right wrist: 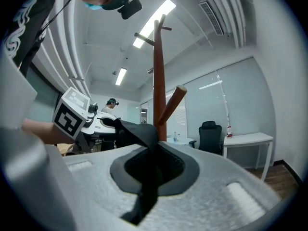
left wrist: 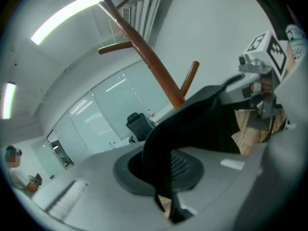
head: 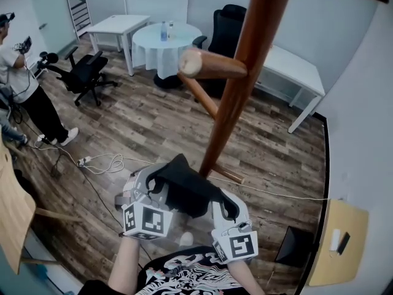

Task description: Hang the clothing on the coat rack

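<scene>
The black clothing [head: 184, 192] stretches between left tongs [head: 149, 180] and right tongs [head: 220, 203], both clamping it.

Black clothing [head: 184, 192] is held bunched between the left gripper [head: 156, 180] and the right gripper [head: 222, 203]; a fold of fabric is clamped in each closed pair of jaws and the cloth is slung across the gap between them. The coat rack [head: 236, 97] is seen as an upright reddish-brown wooden pole with round pegs [head: 212, 65] angled upward off it. The clothing is positioned low, just in front of the pole's lower part, and is hung on no peg
</scene>
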Available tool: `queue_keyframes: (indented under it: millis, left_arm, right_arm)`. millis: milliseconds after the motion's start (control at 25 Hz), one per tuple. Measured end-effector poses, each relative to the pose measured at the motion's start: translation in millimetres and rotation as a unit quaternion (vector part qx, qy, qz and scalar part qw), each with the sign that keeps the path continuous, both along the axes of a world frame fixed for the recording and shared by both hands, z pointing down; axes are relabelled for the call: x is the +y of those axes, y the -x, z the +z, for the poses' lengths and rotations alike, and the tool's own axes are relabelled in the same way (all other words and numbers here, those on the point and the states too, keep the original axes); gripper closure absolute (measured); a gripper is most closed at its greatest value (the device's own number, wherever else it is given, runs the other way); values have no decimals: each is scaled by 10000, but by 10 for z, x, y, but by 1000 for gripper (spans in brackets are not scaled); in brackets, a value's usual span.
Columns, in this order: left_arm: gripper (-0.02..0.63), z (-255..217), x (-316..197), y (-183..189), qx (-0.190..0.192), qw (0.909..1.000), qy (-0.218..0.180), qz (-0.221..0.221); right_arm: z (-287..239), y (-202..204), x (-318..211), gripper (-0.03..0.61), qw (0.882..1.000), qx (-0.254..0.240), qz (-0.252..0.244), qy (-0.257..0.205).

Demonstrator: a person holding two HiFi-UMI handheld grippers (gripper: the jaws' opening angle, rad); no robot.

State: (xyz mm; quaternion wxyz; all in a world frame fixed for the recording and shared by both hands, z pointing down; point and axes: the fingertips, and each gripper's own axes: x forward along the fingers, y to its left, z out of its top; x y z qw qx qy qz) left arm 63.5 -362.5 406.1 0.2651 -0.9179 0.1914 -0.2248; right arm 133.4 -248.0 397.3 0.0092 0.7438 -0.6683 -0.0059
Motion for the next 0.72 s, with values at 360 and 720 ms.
queue_keyframes:
  millis: [360, 720]
  left_arm:
    - [606, 136, -46, -163, -144, 9997, 46, 197]
    - [604, 280, -74, -207, -274, 9993, 185, 193]
  right_arm:
    - [108, -76, -78, 572, 10000, 2, -13, 45]
    - [285, -124, -158, 572, 9996, -87, -105, 235]
